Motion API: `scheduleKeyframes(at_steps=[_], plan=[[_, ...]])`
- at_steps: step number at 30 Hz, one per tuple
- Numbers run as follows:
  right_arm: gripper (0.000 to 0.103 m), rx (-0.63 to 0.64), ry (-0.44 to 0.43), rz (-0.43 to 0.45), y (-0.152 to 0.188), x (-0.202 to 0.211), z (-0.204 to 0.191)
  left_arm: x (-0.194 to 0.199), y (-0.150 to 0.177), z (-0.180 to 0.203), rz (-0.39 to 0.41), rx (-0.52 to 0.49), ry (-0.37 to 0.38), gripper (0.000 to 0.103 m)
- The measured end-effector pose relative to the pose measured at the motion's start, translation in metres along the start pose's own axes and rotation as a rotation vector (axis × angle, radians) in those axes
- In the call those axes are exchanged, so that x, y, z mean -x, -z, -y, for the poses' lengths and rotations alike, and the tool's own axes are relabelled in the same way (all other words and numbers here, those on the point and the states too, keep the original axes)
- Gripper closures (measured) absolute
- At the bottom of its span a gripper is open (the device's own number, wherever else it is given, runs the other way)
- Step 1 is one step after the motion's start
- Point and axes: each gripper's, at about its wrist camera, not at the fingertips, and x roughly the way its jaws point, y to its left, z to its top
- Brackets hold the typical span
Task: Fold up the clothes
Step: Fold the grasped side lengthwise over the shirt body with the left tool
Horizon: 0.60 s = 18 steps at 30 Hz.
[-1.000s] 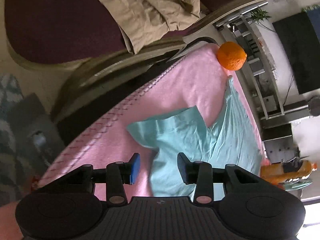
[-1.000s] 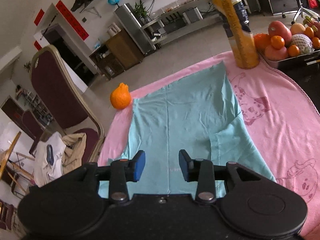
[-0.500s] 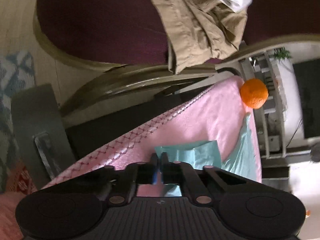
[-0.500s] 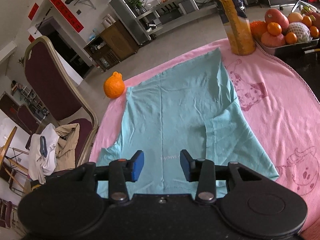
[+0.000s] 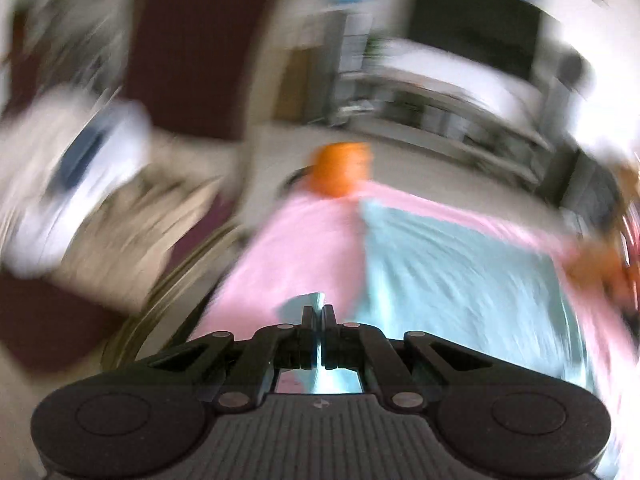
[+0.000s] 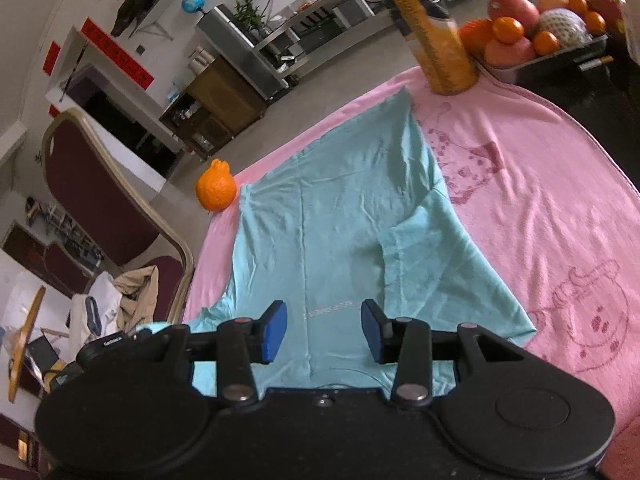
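Observation:
A teal T-shirt (image 6: 340, 220) lies spread flat on a pink blanket (image 6: 540, 200), its right sleeve folded in over the body. The left wrist view is badly blurred. In it my left gripper (image 5: 319, 312) is shut on a lifted flap of the teal shirt (image 5: 460, 280) at its left sleeve end. My right gripper (image 6: 324, 328) hovers open over the near end of the shirt, by the printed line of text, with nothing between its blue pads (image 6: 276, 332).
An orange fruit (image 6: 215, 190) sits at the blanket's far left corner. A juice bottle (image 6: 436, 40) and a tray of fruit (image 6: 540, 36) stand at the far right. Left of the table is a maroon chair (image 6: 100, 184) with a pile of clothes (image 6: 132, 292).
My left gripper shut on the shirt's sleeve edge, then rose and rolled, so its view swung from the chair to along the table. My right gripper sank a little toward the shirt.

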Motion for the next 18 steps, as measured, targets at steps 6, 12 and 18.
scheduleKeyframes(at_steps=[6,12,18], plan=[[0.059,-0.052,-0.006,0.026,-0.003,0.014,0.022,0.009,0.063,0.117,-0.054,-0.593,0.066,0.098],[0.053,-0.094,0.002,0.045,-0.005,0.026,0.044,0.016,0.091,0.102,-0.164,-0.62,0.086,0.087],[0.052,-0.155,0.017,0.038,-0.004,0.024,0.066,0.025,0.051,0.005,-0.214,-0.168,0.052,0.074]])
